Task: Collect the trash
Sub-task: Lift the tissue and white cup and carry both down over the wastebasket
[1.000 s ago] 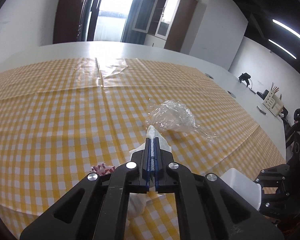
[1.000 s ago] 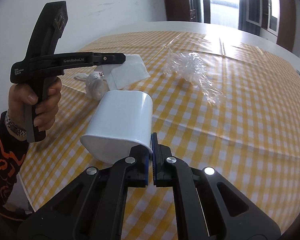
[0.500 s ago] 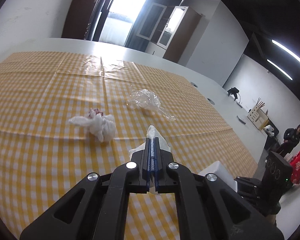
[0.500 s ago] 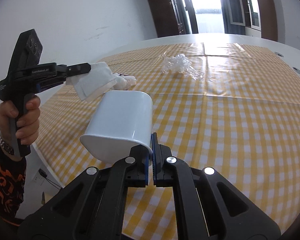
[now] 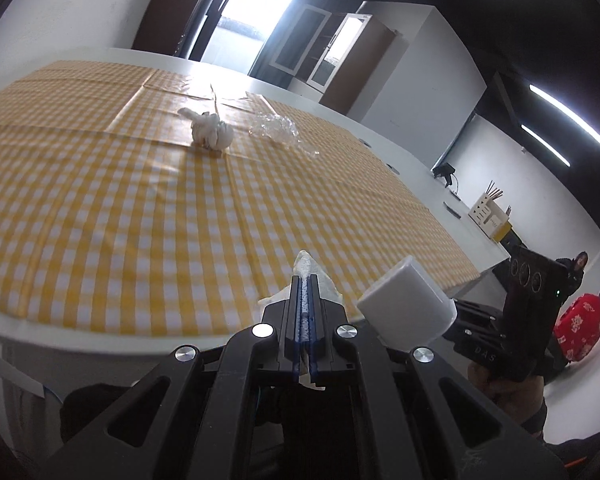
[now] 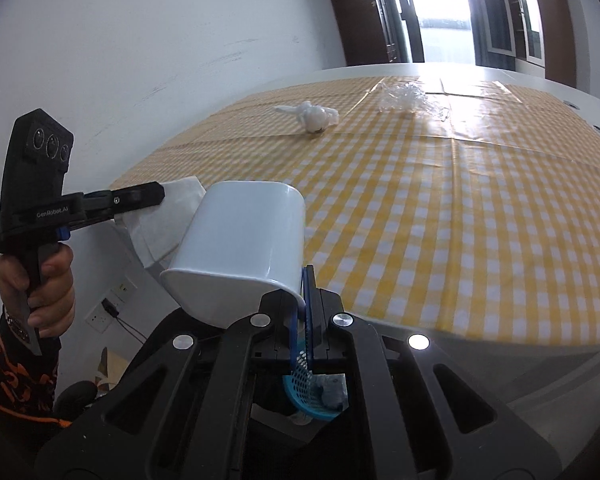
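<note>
Tissue (image 6: pixel 162 224) is clamped in the left gripper (image 6: pixel 158 196), held off the desk (image 6: pixel 440 208) edge just left of the white bin (image 6: pixel 244 248), whose rim is pinched by the right gripper (image 6: pixel 304 280); a blue basket (image 6: pixel 306 396) is seen below.

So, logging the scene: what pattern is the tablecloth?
Yellow-and-white check; the tablecloth shows best in the right wrist view.

A yellow-checked tablecloth (image 5: pixel 148 200) covers the white table (image 5: pixel 332 116), bearing a crumpled tissue (image 5: pixel 212 133) and clear plastic wrap (image 5: pixel 275 130).
</note>
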`<state>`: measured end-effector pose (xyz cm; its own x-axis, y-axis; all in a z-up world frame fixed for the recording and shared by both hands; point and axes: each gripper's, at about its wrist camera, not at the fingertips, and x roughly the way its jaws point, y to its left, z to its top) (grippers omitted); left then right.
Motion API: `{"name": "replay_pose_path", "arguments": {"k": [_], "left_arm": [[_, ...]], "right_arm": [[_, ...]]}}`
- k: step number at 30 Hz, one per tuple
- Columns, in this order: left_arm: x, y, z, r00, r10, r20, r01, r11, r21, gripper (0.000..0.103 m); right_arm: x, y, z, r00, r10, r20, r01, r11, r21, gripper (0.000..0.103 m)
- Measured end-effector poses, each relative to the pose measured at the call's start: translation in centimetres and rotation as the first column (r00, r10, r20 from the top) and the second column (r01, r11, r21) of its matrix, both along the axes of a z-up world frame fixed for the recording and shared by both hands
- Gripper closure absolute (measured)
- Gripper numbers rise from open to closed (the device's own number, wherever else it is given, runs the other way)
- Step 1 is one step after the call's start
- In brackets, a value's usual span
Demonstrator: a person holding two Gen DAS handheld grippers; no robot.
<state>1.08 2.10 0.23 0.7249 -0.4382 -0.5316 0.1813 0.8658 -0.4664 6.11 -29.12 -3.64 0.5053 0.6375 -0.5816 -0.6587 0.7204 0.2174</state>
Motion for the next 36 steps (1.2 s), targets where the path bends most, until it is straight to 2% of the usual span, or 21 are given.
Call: {"name": "replay_pose_path", "arguments": {"k": [4, 7, 13, 22, 27, 31, 36], "left_arm": [[-4.0, -0.4, -1.6, 1.000, -0.005, -0.018, 0.006, 1.000, 0.020, 0.101], [-6.0, -0.8, -3.7, 0.998, -0.008, -0.062, 0.009, 1.000, 0.028, 0.101], [-6.4, -0.2, -9.1, 0.985, 0.033, -0.169, -0.024, 0.998, 0.054, 0.101], [-1.7, -0.1, -15.8, 0.955, 0.069, -0.290, -0.042, 0.994, 0.096, 0.101], [1.5, -1.0, -19.5, 0.936, 0.084, -0.341, -0.028, 0.986, 0.165, 0.101], [4.2, -1.2, -22.0, 0.917, 0.091, -0.388, -0.015, 0.981, 0.195, 0.101], [6.8, -0.8, -25.3, 0.889, 0.107, -0.445, -0.021, 0.981, 0.193, 0.102]], "right_arm": [[-3.2, 0.2, -0.6, 0.999, 0.033, 0.009, -0.033, 0.999, -0.030, 0.101], [-5.2, 0.4, -1.9, 0.998, 0.060, -0.009, -0.061, 0.997, -0.052, 0.101], [-7.1, 1.1, -6.4, 0.992, 0.081, -0.093, -0.091, 0.990, -0.108, 0.101], [-4.6, 3.6, -13.7, 0.975, 0.019, -0.221, -0.065, 0.977, -0.204, 0.101], [-2.6, 4.0, -17.4, 0.954, -0.024, -0.297, -0.048, 0.971, -0.233, 0.101], [-0.6, 4.2, -19.6, 0.939, -0.062, -0.339, -0.030, 0.965, -0.260, 0.101], [1.8, 5.0, -21.5, 0.922, -0.100, -0.375, -0.016, 0.956, -0.293, 0.101]]}}
